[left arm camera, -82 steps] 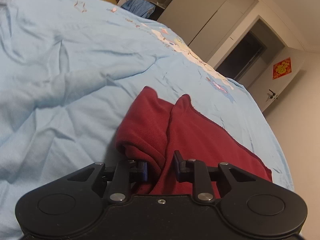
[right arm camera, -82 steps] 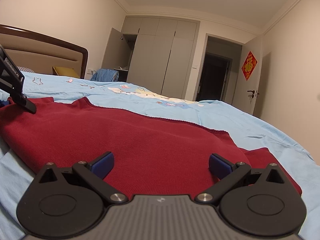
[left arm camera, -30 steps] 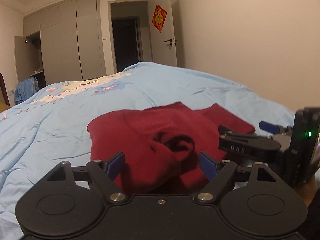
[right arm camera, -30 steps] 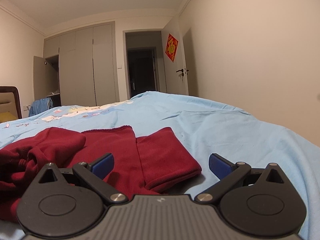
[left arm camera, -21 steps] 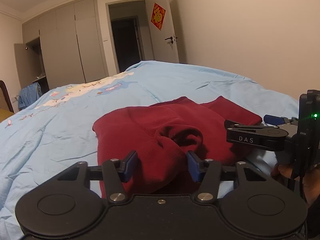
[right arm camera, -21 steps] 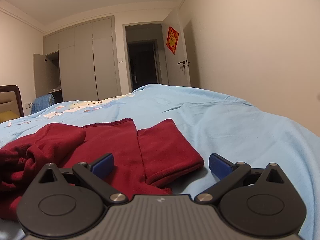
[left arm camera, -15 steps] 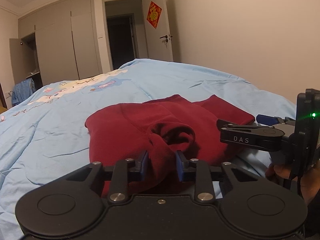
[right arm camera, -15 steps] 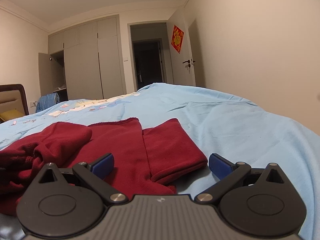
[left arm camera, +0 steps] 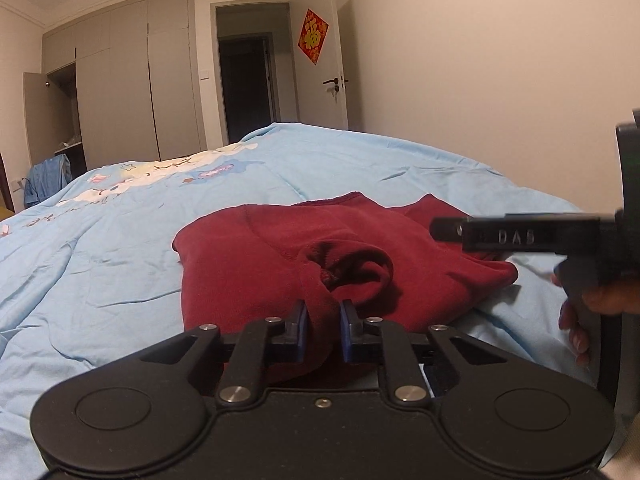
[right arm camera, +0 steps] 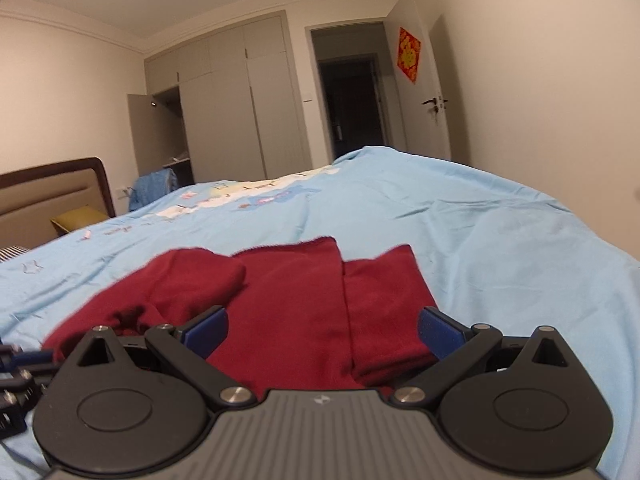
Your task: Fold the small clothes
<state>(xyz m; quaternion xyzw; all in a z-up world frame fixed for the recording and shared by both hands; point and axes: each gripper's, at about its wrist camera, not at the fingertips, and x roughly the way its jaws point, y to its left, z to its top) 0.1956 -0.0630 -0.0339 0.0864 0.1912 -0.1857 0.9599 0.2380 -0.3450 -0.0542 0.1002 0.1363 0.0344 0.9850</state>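
Maroon sweater (left arm camera: pixel 280 256) lies mid-frame on the blue duvet (left arm camera: pixel 100 248); your left gripper (left arm camera: pixel 323 330) pinches its bunched sleeve to lift it, while your right gripper (right arm camera: pixel 322 334) hovers wide open.

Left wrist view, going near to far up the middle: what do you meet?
left gripper → red garment → light blue bedspread → dark doorway

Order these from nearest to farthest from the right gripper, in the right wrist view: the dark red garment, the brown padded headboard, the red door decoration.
1. Dark red garment, directly below the right gripper.
2. Brown padded headboard, far left.
3. Red door decoration, upper right, on the open door.
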